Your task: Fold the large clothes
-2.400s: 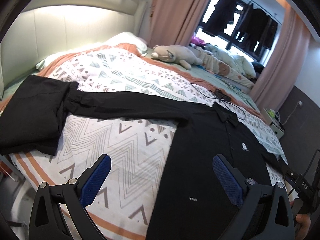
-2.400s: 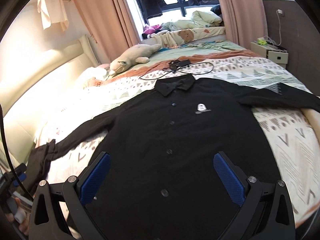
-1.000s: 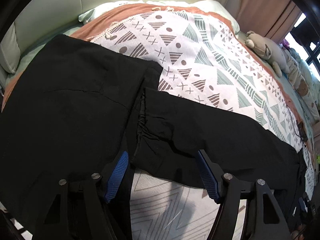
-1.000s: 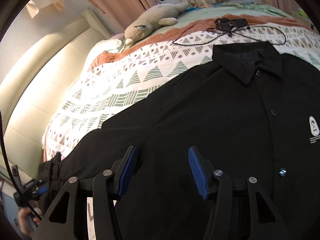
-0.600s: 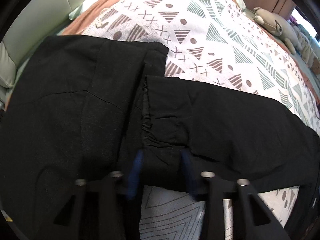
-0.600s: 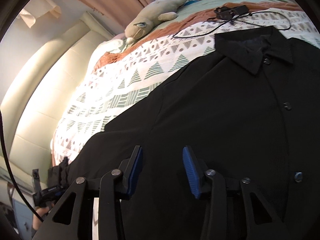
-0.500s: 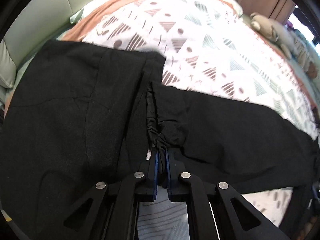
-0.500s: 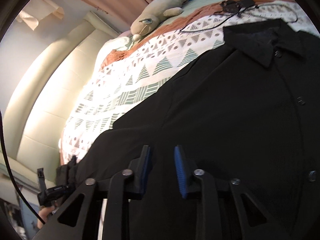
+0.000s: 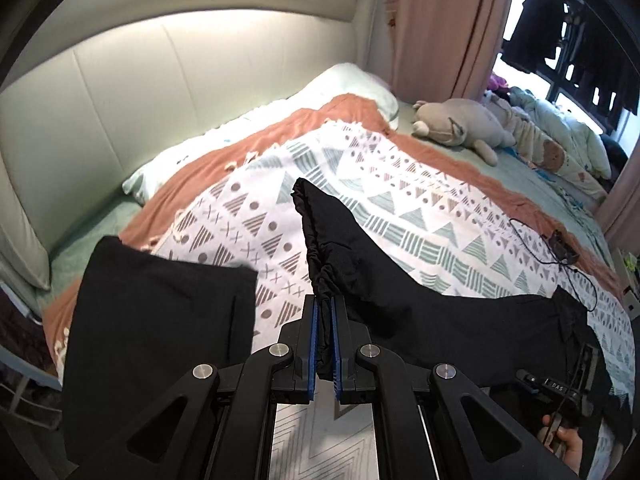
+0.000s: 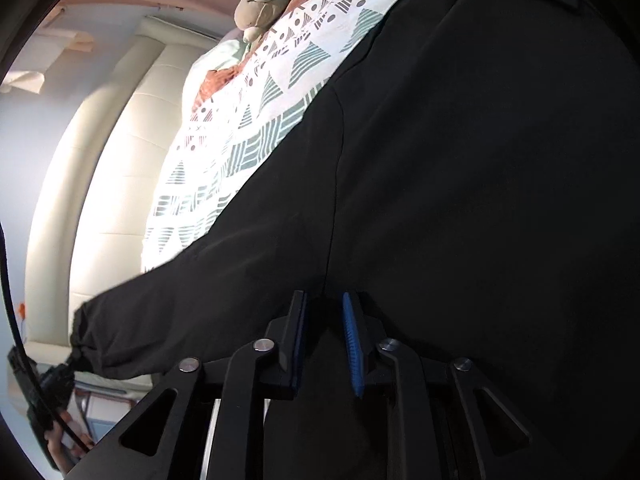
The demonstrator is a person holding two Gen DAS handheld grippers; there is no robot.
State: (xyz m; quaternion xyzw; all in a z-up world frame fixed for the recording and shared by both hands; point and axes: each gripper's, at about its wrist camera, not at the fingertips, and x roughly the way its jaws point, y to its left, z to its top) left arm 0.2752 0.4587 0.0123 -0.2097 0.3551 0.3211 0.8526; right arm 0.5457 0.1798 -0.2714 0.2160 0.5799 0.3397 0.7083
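A folded garment [image 9: 160, 332] lies on the bed [image 9: 400, 200] at the left. Right of it the shirt sleeve [image 9: 380, 280] rises off the blanket, its cuff between the left gripper [image 9: 325, 344] jaws. A plush toy [image 9: 460, 128] lies behind, near the pillow [image 9: 352, 84].

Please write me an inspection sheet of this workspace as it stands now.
Surface: bed with patterned blanket, rust border.
Job's things: black shirt spread on the blanket; its sleeve cuff raised off it. A folded black garment lies beside.
Clutter: plush toy, pillow, bedding heap by the window.
Grippers: left gripper shut on the sleeve cuff; right gripper at the shirt's armpit, jaws nearly closed, grip cannot be told.
Cables: black cable with a small device on the blanket.
Surroundings: padded headboard, pink curtain, dark clothes hanging at the window.
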